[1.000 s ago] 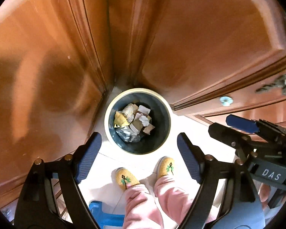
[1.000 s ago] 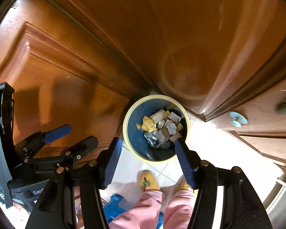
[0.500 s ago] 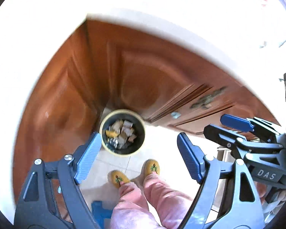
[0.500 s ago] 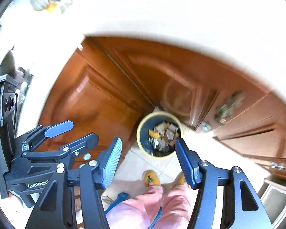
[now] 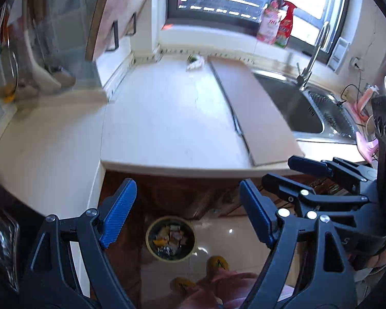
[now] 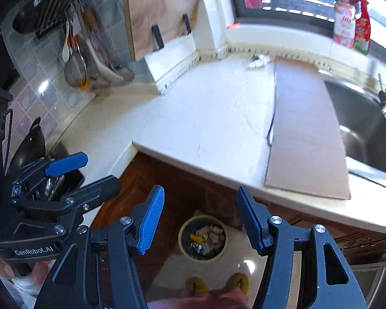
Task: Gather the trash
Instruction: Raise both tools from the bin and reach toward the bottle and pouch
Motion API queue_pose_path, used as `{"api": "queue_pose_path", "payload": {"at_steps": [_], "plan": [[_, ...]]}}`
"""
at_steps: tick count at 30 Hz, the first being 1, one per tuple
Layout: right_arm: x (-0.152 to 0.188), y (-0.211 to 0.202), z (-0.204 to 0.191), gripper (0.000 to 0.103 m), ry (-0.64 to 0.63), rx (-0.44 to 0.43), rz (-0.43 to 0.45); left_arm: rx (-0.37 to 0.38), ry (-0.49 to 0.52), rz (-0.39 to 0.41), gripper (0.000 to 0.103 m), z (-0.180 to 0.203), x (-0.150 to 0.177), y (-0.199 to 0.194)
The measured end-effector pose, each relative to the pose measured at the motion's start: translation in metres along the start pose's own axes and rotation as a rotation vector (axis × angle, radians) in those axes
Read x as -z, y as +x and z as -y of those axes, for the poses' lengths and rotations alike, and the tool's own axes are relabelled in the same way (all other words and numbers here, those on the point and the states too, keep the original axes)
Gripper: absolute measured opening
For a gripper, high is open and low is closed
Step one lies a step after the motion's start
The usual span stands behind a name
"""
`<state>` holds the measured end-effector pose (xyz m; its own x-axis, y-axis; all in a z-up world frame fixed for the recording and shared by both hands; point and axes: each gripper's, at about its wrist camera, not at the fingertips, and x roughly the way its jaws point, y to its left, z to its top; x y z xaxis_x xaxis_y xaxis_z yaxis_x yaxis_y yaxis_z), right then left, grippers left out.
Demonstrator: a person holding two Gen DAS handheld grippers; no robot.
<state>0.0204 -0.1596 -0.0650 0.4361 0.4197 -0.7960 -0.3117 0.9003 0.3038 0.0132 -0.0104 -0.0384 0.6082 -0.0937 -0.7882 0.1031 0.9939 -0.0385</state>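
Where the left wrist view looks down past the pale stone countertop (image 5: 167, 118), the left gripper (image 5: 187, 213) hangs with its blue pads spread and nothing between them. Below it, on the glossy floor against the brown cabinets, stands the round yellow-rimmed dark trash bin (image 5: 170, 242), filled with crumpled paper scraps. From the right wrist view, the right gripper (image 6: 200, 221) is likewise spread and empty above the same bin (image 6: 202, 238), near yellow slippers (image 6: 238, 282).
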Motion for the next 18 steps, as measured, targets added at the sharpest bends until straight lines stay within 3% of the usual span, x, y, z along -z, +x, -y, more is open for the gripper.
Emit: {"api": "queue_pose_path", "payload": {"at_steps": [8,13,18], "plan": [[-0.046,-0.058,0.01,0.06,0.088,0.048,0.081,0.043,0.065,0.043,0.081,0.014,-0.068,-0.017],[-0.098,-0.079,0.031,0.06,0.103,0.106,0.097,0.035,0.119,0.067,0.081,0.029,-0.117,-0.001],[-0.163,-0.073,0.07,0.06,0.116,0.108,0.077,0.02,0.123,0.059,0.081,0.035,-0.175,0.04]]}}
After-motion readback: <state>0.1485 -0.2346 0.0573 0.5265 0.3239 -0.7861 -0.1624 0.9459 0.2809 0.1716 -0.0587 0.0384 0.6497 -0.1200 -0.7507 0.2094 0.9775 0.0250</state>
